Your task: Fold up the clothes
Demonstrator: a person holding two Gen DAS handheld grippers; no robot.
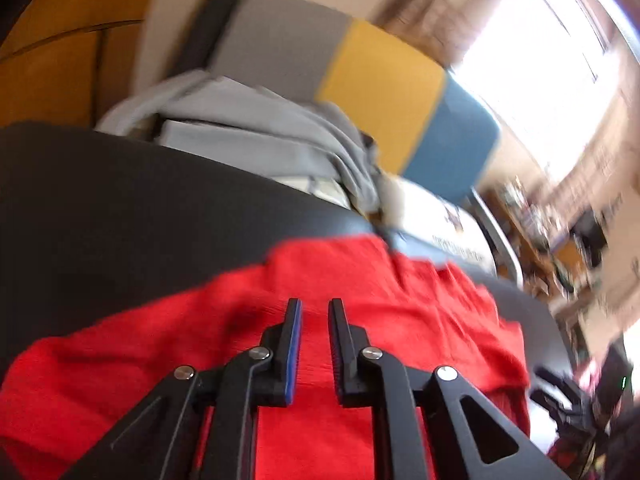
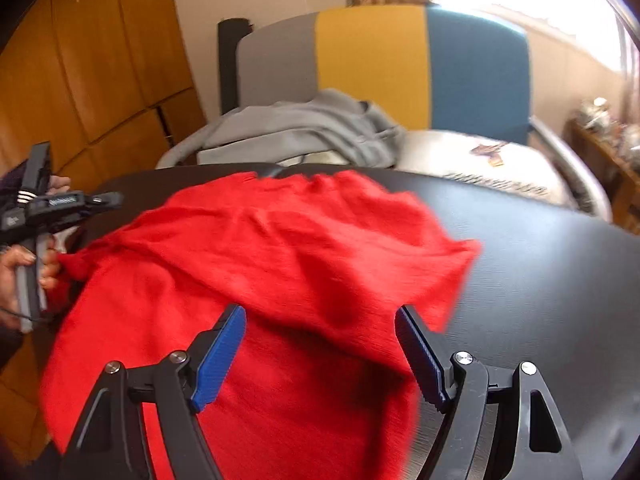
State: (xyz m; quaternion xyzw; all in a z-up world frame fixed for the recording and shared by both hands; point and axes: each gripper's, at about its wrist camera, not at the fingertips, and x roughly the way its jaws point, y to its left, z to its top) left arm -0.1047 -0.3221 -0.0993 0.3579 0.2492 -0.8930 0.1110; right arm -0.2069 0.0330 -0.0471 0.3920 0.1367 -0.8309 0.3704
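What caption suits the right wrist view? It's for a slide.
Open right gripper above a rumpled red garment on a black table.

Grey, yellow and blue chair (image 2: 400, 60) behind black table (image 2: 540, 264), wooden panelling (image 2: 80, 80) left

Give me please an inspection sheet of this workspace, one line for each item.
Surface: dark table, partly covered.
Job's things: red garment spread out and rumpled.
Clutter: nothing seen on the table.
Grippers: left tongs over the garment, narrow gap, nothing between; right tongs wide open above it.
Cables: thin cord near the person's hand.
Surroundings: grey-yellow-blue chair holding grey clothes; wooden panels; bright window.
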